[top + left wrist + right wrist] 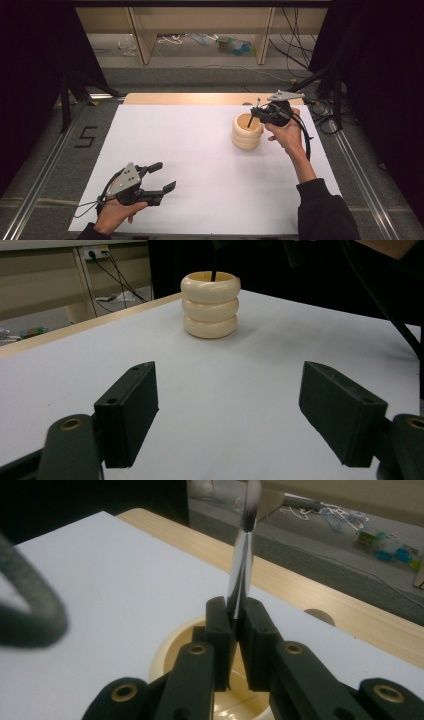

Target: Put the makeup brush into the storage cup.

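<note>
Item: slim pen-like tool [241, 575], dark-tipped with a shiny barrel, clamped between the closed jaws of your right gripper [261, 113]. Position: directly over the mouth of the cream ribbed holder [247, 132], which stands toward the far right of the white worktop [200, 165]. The tool's long axis runs steeply, its lower end already inside the opening, its upper end tilted away from your hand. Judged next move: straight down along that axis, then let go. Your left gripper [159, 178] rests near the near left corner, jaws wide apart and holding nothing, well apart from the holder; the right hand is the nearer one.
</note>
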`<state>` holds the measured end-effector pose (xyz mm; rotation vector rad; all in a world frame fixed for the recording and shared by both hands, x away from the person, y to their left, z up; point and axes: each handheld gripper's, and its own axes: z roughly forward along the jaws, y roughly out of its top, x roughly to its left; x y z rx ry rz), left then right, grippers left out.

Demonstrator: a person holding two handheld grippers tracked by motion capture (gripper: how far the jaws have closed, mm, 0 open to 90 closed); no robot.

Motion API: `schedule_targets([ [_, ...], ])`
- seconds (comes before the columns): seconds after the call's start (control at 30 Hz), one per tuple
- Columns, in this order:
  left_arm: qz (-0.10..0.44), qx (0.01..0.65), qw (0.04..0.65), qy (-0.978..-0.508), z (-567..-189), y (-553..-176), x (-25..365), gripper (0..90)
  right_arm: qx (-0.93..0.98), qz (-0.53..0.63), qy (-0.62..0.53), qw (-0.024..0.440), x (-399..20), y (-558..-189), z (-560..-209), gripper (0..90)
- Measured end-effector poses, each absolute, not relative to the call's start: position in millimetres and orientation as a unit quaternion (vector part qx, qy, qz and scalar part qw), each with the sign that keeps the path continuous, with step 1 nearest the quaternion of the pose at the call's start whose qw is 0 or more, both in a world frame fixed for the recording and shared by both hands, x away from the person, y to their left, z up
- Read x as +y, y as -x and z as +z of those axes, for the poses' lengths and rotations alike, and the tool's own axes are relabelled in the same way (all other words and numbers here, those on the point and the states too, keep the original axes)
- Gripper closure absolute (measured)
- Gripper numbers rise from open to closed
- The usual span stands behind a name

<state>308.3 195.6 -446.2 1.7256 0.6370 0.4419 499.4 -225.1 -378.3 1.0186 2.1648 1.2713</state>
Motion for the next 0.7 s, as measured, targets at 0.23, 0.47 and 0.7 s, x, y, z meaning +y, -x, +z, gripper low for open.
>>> schedule_targets([
  [0.23, 0.190, 0.272, 0.584, -0.741, -446, -308, 196, 23.8, 0.790, 0.441, -0.374, 0.202, -224, -503, -388, 83.8],
  [0.47, 0.188, 0.276, 0.584, -0.740, -446, -309, 196, 23.9, 0.796, 0.436, -0.371, 0.196, -222, -504, -395, 83.6],
  [0.7, 0.191, 0.273, 0.582, -0.742, -446, -309, 197, 23.9, 0.794, 0.433, -0.383, 0.188, -222, -505, -395, 68.6],
])
